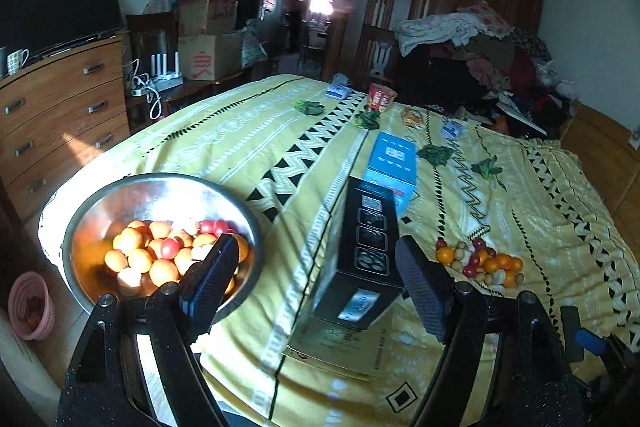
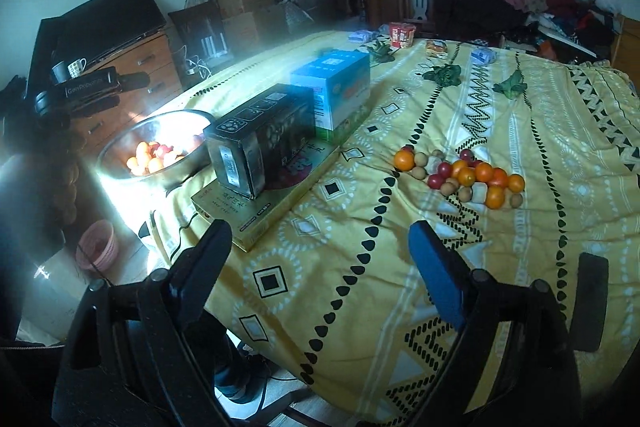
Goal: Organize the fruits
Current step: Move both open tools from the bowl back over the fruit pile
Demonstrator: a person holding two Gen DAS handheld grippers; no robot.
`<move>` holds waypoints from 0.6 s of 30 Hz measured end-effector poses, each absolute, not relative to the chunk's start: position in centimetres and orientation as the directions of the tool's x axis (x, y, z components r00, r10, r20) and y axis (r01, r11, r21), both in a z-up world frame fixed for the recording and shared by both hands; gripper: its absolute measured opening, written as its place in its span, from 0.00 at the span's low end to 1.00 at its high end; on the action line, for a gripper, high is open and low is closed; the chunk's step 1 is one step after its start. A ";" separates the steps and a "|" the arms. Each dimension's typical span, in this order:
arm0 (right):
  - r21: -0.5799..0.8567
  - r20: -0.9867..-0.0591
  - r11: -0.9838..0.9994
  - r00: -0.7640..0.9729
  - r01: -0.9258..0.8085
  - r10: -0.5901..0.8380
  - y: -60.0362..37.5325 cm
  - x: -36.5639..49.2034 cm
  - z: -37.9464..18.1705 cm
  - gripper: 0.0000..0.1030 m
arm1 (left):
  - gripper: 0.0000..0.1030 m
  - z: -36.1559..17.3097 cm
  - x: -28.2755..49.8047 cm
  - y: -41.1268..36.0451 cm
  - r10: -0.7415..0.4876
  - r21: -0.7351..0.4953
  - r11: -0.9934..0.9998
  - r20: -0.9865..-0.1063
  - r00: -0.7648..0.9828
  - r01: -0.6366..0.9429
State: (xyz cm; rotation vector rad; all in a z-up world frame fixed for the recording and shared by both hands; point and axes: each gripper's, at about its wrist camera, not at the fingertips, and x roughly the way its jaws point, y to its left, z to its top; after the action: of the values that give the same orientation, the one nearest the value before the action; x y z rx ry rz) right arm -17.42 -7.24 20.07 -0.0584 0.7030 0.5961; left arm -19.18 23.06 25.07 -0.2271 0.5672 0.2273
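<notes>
A: Bowl (image 1: pixel 160 247) sits at the bed's (image 1: pixel 248 131) corner; left tongs (image 1: pixel 316 287) gape empty above it. A knock might tip it off.

B: Right tongs (image 2: pixel 320 267) also wide, empty; loose fruit (image 2: pixel 464 175) may roll away on the soft cover.

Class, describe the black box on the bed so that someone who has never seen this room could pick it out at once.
Start at the yellow patterned bedspread. Near its edge, beside the steel bowl of fruit, a flat yellow box carries two upright boxes. Yours is the black box nearer the bowl; its neighbour, the blue box, is light blue and white.
</notes>
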 end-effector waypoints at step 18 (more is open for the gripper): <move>0.111 -0.590 0.929 0.728 -0.353 0.348 -12.4 -17.5 20.7 0.92 | 0.79 19.8 -16.4 10.6 -0.139 -0.192 0.981 -0.598 0.789 0.027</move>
State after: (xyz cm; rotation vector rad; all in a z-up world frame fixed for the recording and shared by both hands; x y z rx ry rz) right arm -17.48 -12.38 20.69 -0.0088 0.6483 0.3863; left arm -16.38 10.63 19.83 -0.1770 0.6561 -0.0898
